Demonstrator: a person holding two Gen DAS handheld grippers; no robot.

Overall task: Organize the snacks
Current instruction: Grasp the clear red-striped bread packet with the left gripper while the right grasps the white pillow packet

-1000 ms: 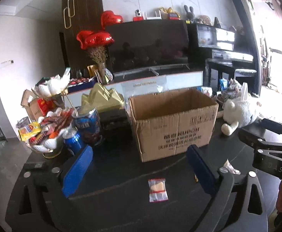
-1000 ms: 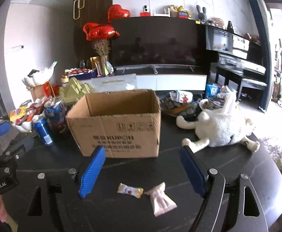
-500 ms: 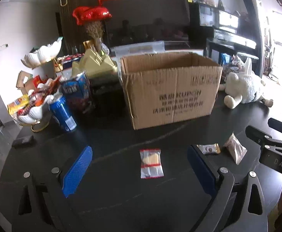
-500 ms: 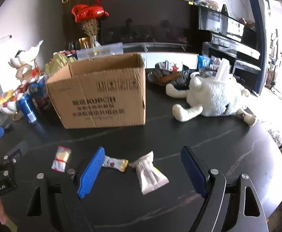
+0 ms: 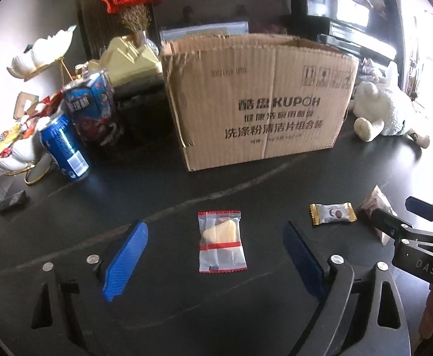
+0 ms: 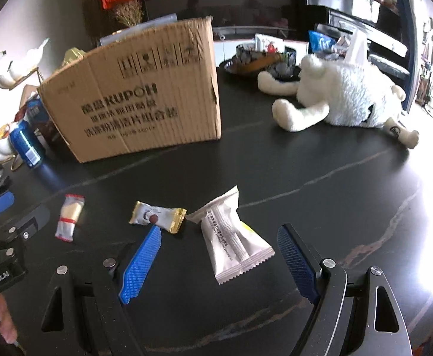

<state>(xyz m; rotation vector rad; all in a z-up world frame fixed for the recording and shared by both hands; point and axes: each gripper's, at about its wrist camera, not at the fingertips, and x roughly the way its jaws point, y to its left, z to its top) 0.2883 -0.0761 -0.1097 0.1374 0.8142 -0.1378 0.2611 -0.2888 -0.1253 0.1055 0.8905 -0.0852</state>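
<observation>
Both grippers are hovering low over the black marbled table (image 5: pixel 68 213), angled down at the snacks.

L gripper (image 5: pixel 215 255): blue pads standing wide apart, jaws having just been narrowing a bit, gripping nothing. Clear red-trimmed packet w/ a yellow wedge snack (image 5: pixel 221 241) is lying flat on the table between the pads, touching neither.

R gripper (image 6: pixel 219 256): jaws also gaping wide, holding nothing. White pillow-pack snack (image 6: pixel 234 237) is lying between its fingers, closer to the right pad but apart from both. Gold-ended candy (image 6: pixel 157 216) is sitting just beside the left pad's tip, next to the pillow-pack's corner.

So 3 snacks are lying in a loose row on the table, all in front of the open KUPOH cardboard box (image 5: pixel 257 101), none in it as far as the views are showing.

Left of the box: blue soda can (image 5: pixel 63 148) standing upright, blue printed carton (image 5: pixel 93 106) behind it, white dish piled w/ wrappers (image 5: pixel 12 145). Right of the box: white plush toy (image 6: pixel 346 98) lying on the table.
</observation>
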